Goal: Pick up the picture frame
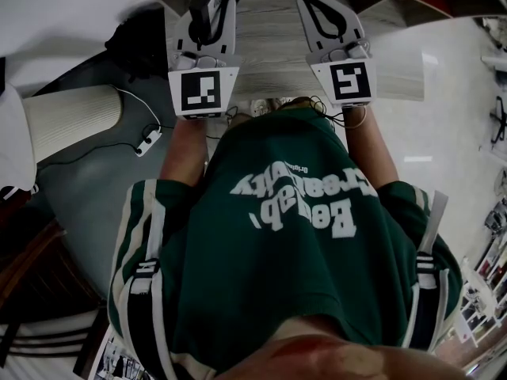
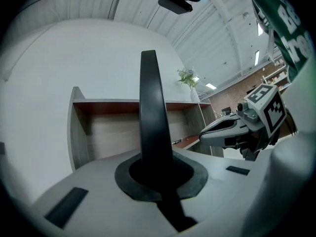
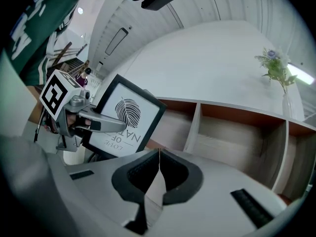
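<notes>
The picture frame [image 3: 126, 117] is black-edged with a leaf print on white. In the right gripper view it hangs tilted in the air left of the shelf, with my left gripper [image 3: 104, 125] shut on its edge. In the left gripper view the picture frame [image 2: 150, 112] stands edge-on as a dark bar rising from between the jaws of my left gripper [image 2: 155, 174]. My right gripper [image 3: 159, 154] has its jaws together with nothing in them. In the head view the left gripper [image 1: 211, 6] and the right gripper [image 1: 323, 10] point side by side toward the shelf top.
A wooden shelf unit [image 3: 237, 132] with open compartments stands against the white wall, a vase of flowers [image 3: 274, 70] on top. In the head view a ribbed lamp shade [image 1: 71, 117] and a power strip [image 1: 146, 141] lie at the left, on the floor.
</notes>
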Demonstrator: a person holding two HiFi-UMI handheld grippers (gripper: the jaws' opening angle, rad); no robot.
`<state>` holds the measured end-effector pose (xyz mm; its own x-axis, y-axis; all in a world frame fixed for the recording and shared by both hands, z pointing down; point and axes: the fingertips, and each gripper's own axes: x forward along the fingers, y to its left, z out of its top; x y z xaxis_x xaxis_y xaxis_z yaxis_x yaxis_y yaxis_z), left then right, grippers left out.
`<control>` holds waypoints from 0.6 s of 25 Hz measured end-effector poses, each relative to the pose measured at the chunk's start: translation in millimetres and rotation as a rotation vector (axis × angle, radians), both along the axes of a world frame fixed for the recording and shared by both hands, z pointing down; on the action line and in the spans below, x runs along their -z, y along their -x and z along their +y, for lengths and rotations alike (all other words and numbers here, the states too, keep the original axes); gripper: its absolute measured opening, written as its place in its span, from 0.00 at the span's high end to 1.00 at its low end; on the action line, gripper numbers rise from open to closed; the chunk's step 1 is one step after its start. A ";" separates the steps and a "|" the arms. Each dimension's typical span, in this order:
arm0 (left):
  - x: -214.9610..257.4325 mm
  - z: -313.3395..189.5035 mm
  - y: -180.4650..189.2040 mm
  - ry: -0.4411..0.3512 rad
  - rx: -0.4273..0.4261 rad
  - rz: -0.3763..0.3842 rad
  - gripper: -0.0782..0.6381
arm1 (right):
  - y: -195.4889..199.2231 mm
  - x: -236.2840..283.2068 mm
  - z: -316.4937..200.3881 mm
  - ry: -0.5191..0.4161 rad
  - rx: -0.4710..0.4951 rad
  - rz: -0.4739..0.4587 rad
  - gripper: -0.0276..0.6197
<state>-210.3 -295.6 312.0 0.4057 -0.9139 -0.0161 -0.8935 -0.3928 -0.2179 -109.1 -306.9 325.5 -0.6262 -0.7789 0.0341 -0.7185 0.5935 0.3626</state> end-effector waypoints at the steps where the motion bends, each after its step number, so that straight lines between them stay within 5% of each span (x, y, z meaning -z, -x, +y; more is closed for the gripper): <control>1: 0.7 -0.3 0.8 0.000 0.001 -0.001 0.85 | 0.7 0.8 -0.1 -0.001 0.001 -0.004 0.90; 15: 7.8 -4.0 1.7 -0.035 -0.013 -0.024 0.85 | 5.6 3.5 -2.6 0.009 0.006 -0.033 0.90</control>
